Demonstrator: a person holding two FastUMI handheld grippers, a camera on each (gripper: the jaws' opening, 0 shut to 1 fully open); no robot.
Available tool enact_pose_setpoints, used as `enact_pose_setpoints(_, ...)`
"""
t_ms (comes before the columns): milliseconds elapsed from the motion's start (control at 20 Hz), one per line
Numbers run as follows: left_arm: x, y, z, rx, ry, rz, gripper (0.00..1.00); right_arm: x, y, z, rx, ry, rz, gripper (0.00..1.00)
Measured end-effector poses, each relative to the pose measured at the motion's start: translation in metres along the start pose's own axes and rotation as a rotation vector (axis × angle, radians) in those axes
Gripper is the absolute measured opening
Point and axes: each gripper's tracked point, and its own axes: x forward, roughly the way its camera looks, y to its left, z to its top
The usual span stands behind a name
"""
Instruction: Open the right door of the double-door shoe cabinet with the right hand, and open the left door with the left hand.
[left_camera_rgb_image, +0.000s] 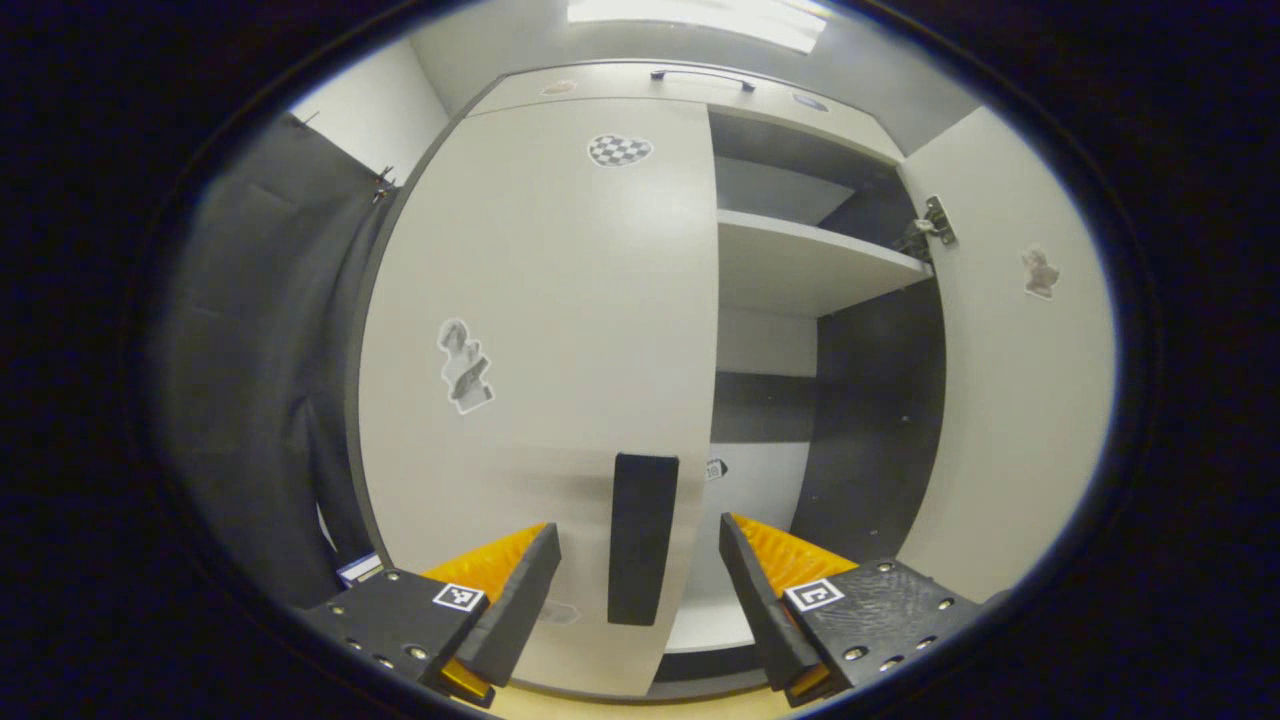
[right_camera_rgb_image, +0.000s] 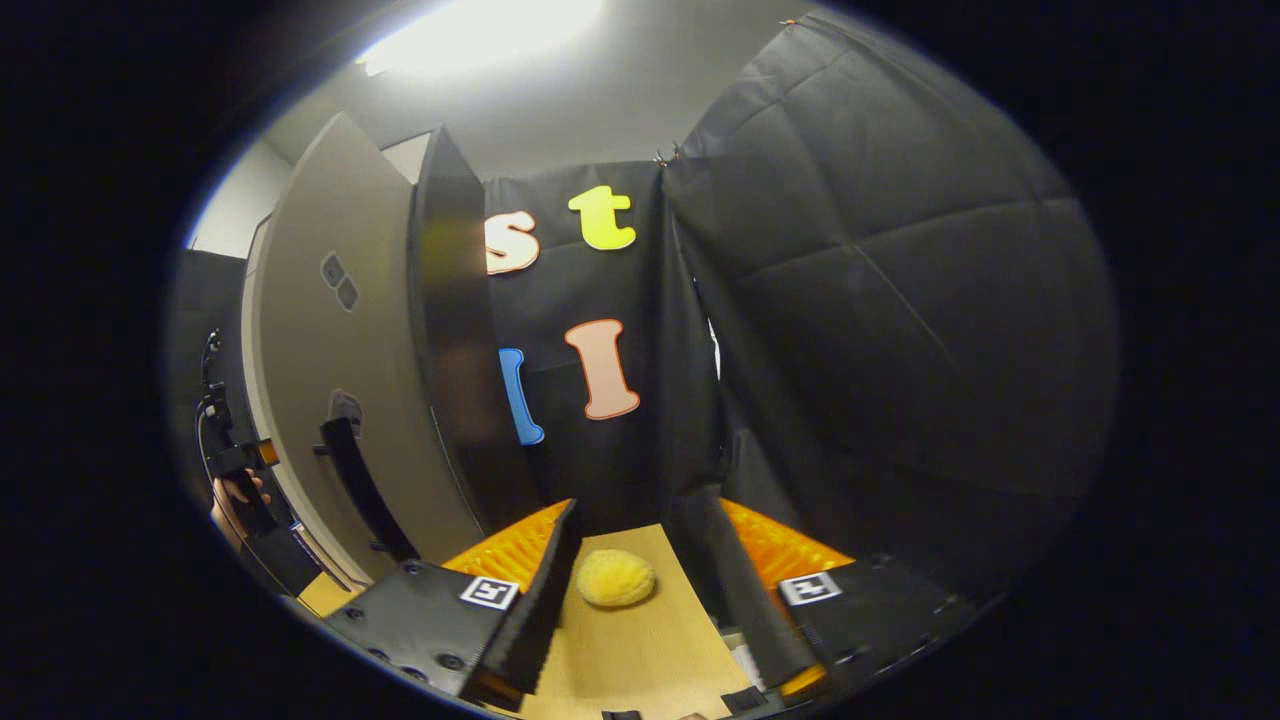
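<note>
In the left gripper view the cabinet's left door (left_camera_rgb_image: 540, 330) is closed, pale grey with stickers on it. Its black vertical handle (left_camera_rgb_image: 642, 540) stands between the fingers of my left gripper (left_camera_rgb_image: 640, 590), which is open, with a gap on each side. The right door (left_camera_rgb_image: 1015, 400) is swung wide open, baring the white shelf (left_camera_rgb_image: 800, 265) and the dark interior. In the right gripper view that right door (right_camera_rgb_image: 320, 380) is seen from the side with its black handle (right_camera_rgb_image: 362, 490). My right gripper (right_camera_rgb_image: 640, 590) is open and holds nothing, apart from the door.
A yellow fuzzy ball (right_camera_rgb_image: 615, 578) lies on the tan floor (right_camera_rgb_image: 640, 650) between the right gripper's fingers. Black cloth walls (right_camera_rgb_image: 880, 330) close in the right side and the cabinet's left (left_camera_rgb_image: 260, 380). A hand (right_camera_rgb_image: 232, 500) shows at the far left of the right gripper view.
</note>
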Motion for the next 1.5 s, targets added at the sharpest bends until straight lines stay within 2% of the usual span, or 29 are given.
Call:
enact_pose_setpoints(50, 0.004, 0.001, 0.004, 0.003, -0.010, 0.012, 0.92, 0.009, -0.004, -0.002, 0.000, 0.002, 0.005, 0.84)
enact_pose_setpoints(100, 0.006, 0.003, 0.007, 0.002, -0.016, 0.017, 0.89, 0.013, -0.009, -0.004, -0.005, 0.005, 0.010, 0.97)
enact_pose_setpoints(200, 0.010, 0.001, 0.013, -0.002, -0.032, 0.013, 0.89, 0.029, -0.008, -0.010, -0.025, 0.018, 0.032, 0.98)
enact_pose_setpoints(300, 0.016, 0.004, 0.017, 0.003, -0.047, 0.037, 0.56, 0.045, 0.000, -0.011, -0.033, 0.028, 0.075, 0.98)
enact_pose_setpoints(350, 0.018, 0.001, 0.014, 0.005, -0.034, 0.028, 0.43, 0.051, 0.004, -0.010, -0.034, 0.029, 0.097, 0.98)
enact_pose_setpoints(500, 0.023, -0.001, 0.004, -0.029, -0.017, 0.024, 0.39, 0.063, 0.014, -0.012, -0.056, 0.026, 0.149, 0.98)
enact_pose_setpoints(650, 0.023, -0.003, 0.002, 0.051, 0.001, 0.005, 0.32, 0.073, 0.027, -0.012, -0.070, 0.032, 0.187, 0.98)
enact_pose_setpoints(700, 0.023, -0.003, 0.000, 0.075, 0.009, 0.004, 0.27, 0.074, 0.033, -0.011, -0.070, 0.030, 0.201, 0.98)
enact_pose_setpoints(750, 0.024, -0.002, 0.001, 0.081, 0.010, 0.006, 0.27, 0.075, 0.037, -0.011, -0.073, 0.028, 0.209, 0.98)
enact_pose_setpoints(900, 0.022, -0.001, 0.002, 0.065, 0.011, 0.006, 0.15, 0.074, 0.048, -0.004, -0.088, 0.003, 0.217, 0.98)
enact_pose_setpoints(950, 0.020, -0.003, 0.001, 0.061, 0.011, 0.011, 0.14, 0.072, 0.049, -0.001, -0.084, -0.007, 0.213, 0.98)
enact_pose_setpoints(1000, 0.018, -0.001, 0.000, 0.064, 0.007, 0.015, 0.08, 0.070, 0.053, 0.002, -0.075, -0.016, 0.211, 0.98)
enact_pose_setpoints(1350, -0.015, 0.007, 0.001, 0.017, 0.012, -0.064, 0.08, 0.057, 0.069, 0.014, -0.078, -0.034, 0.148, 0.98)
enact_pose_setpoints(1500, -0.025, 0.011, 0.000, -0.001, 0.024, -0.064, 0.08, 0.056, 0.079, 0.030, -0.089, -0.057, 0.124, 0.98)
